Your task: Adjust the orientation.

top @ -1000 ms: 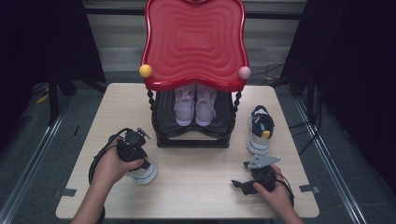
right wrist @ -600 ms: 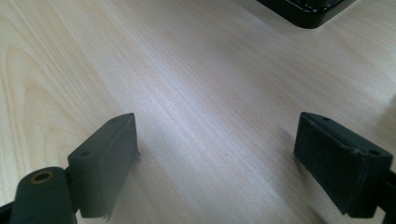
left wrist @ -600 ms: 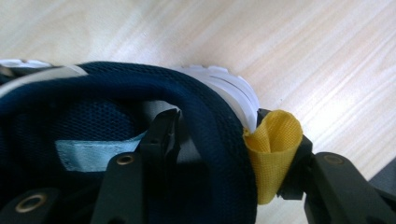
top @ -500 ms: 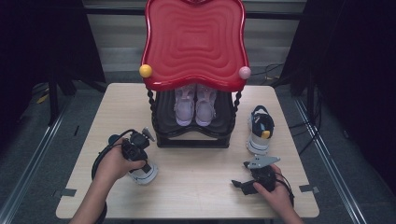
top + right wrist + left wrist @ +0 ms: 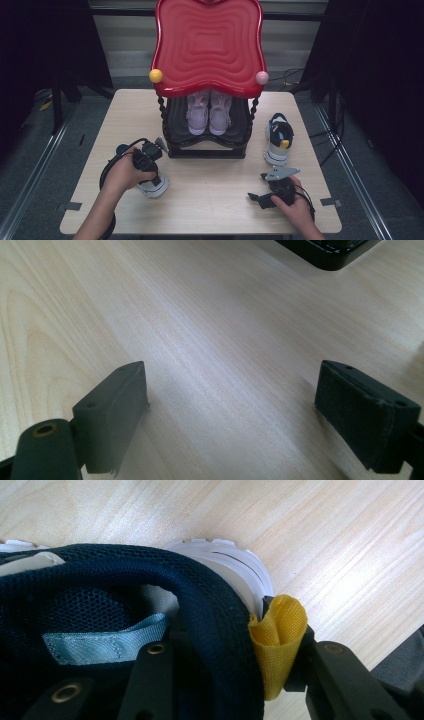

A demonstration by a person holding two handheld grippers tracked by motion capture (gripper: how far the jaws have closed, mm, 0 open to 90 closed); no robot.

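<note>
Sneaker (image 5: 154,185) in front of the shoe rack (image 5: 207,145) has its heel collar between the left hand-held gripper's (image 5: 150,176) just-closing jaws; the right hand-held gripper (image 5: 257,197) rests wide open.

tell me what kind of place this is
Probably a recording or test studio, not a home: a lone wooden table ringed by black curtains, with a red-topped shoe rack as a staged prop.

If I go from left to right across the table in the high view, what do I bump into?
Left gripper on a navy, white-soled sneaker → black shoe rack with red wavy top → right gripper → matching navy sneaker with yellow heel tab.
</note>
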